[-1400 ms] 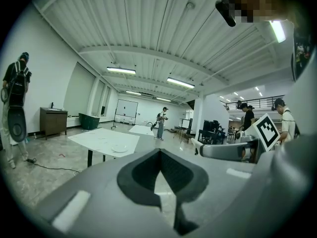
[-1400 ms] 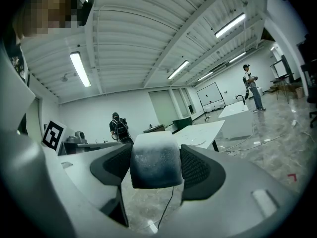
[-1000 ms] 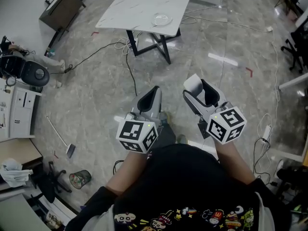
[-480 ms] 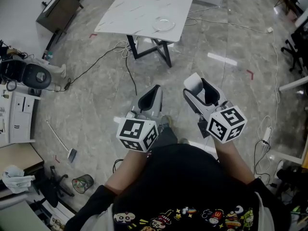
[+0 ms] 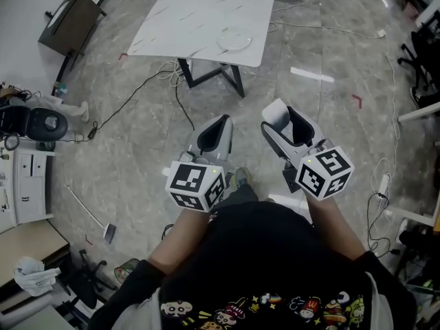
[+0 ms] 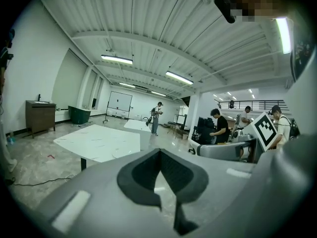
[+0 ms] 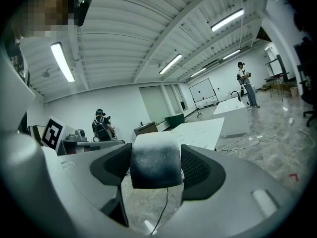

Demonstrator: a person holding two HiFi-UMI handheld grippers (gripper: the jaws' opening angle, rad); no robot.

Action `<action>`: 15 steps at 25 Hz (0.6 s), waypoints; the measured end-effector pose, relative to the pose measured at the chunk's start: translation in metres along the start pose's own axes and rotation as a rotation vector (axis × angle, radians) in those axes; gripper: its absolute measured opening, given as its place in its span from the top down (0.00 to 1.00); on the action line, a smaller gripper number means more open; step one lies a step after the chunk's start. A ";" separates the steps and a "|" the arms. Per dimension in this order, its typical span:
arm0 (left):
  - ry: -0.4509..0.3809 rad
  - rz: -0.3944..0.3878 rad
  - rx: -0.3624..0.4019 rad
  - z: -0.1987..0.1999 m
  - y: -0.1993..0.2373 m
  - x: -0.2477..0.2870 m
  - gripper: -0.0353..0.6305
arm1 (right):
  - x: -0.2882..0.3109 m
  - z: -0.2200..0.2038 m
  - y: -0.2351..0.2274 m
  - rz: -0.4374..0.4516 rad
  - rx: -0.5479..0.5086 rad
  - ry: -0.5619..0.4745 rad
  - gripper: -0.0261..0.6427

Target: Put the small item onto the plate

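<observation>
A white plate (image 5: 234,41) lies near the front edge of the white marble-look table (image 5: 199,16), far ahead of me. My right gripper (image 5: 283,126) is shut on a small white rounded item (image 7: 154,158), which fills the gap between its dark pads. The item also shows in the head view as a pale block (image 5: 275,114) at the jaw tips. My left gripper (image 5: 213,133) is held beside it, its jaws closed tip to tip with nothing between them (image 6: 159,180). Both grippers hover at waist height over the floor, well short of the table.
Grey marble floor lies between me and the table, with black cables (image 5: 180,102) trailing across it. A cabinet (image 5: 65,23) stands at the far left, desks and a chair (image 5: 34,122) at the left edge. People stand in the hall (image 6: 216,128).
The table and plate have shifted slightly in the head view as the view moved. Both grippers hold the same pose in front of the body.
</observation>
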State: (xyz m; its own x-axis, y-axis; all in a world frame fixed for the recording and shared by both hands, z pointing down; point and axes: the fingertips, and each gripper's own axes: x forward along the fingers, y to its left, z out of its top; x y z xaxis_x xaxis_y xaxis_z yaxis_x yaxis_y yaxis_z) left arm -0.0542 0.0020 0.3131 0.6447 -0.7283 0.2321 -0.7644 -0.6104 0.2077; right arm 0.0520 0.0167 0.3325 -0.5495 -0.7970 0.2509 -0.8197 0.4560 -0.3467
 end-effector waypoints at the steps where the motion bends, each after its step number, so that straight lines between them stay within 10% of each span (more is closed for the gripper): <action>1: 0.004 -0.003 0.000 0.001 0.007 0.003 0.95 | 0.007 0.002 0.000 -0.005 0.001 0.000 0.46; 15: 0.012 -0.072 0.005 0.011 0.053 0.017 0.95 | 0.055 0.013 0.007 -0.064 0.005 -0.016 0.46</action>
State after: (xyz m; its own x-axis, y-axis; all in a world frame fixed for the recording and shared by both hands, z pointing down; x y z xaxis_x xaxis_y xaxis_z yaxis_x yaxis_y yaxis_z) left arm -0.0839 -0.0460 0.3177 0.6979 -0.6791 0.2277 -0.7162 -0.6623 0.2198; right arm 0.0175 -0.0295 0.3317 -0.4935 -0.8306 0.2582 -0.8521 0.4022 -0.3348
